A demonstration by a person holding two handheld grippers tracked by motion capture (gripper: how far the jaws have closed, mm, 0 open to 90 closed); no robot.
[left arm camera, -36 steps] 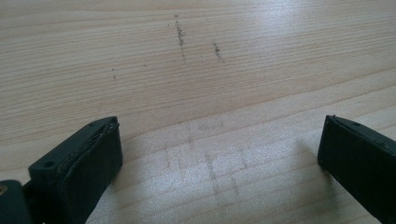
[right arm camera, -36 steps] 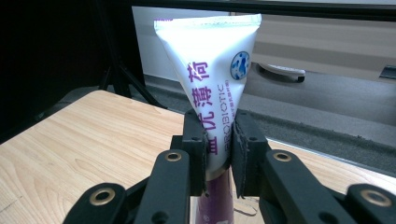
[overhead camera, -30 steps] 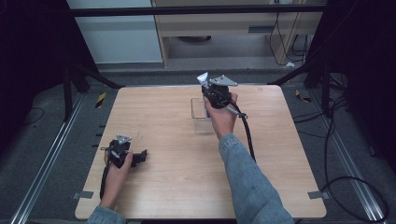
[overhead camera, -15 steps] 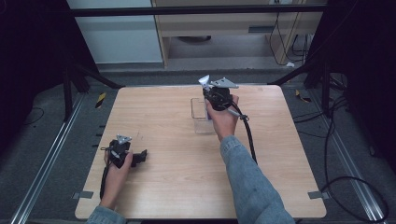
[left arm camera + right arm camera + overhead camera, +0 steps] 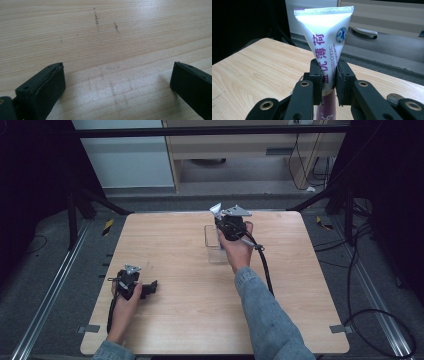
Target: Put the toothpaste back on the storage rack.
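Note:
A white and purple tube (image 5: pixel 324 30) stands upright between the jaws of my right gripper (image 5: pixel 329 75), crimped flat end up, and the pads press on its lower body. From above, the right gripper (image 5: pixel 221 220) holds the tube (image 5: pixel 216 210) over the far middle of the wooden table (image 5: pixel 175 250), just above a clear plastic container (image 5: pixel 212 245). My left gripper (image 5: pixel 151 288) rests on the table near the front left, its jaws pointing right. In the left gripper view its jaws (image 5: pixel 117 80) stand wide apart over bare wood with nothing between them.
Each gripper's black cable trails toward the front of the table. Dark frame posts stand at the table's back corners. Metal rails run along the floor on both sides. A cabinet stands beyond the far edge.

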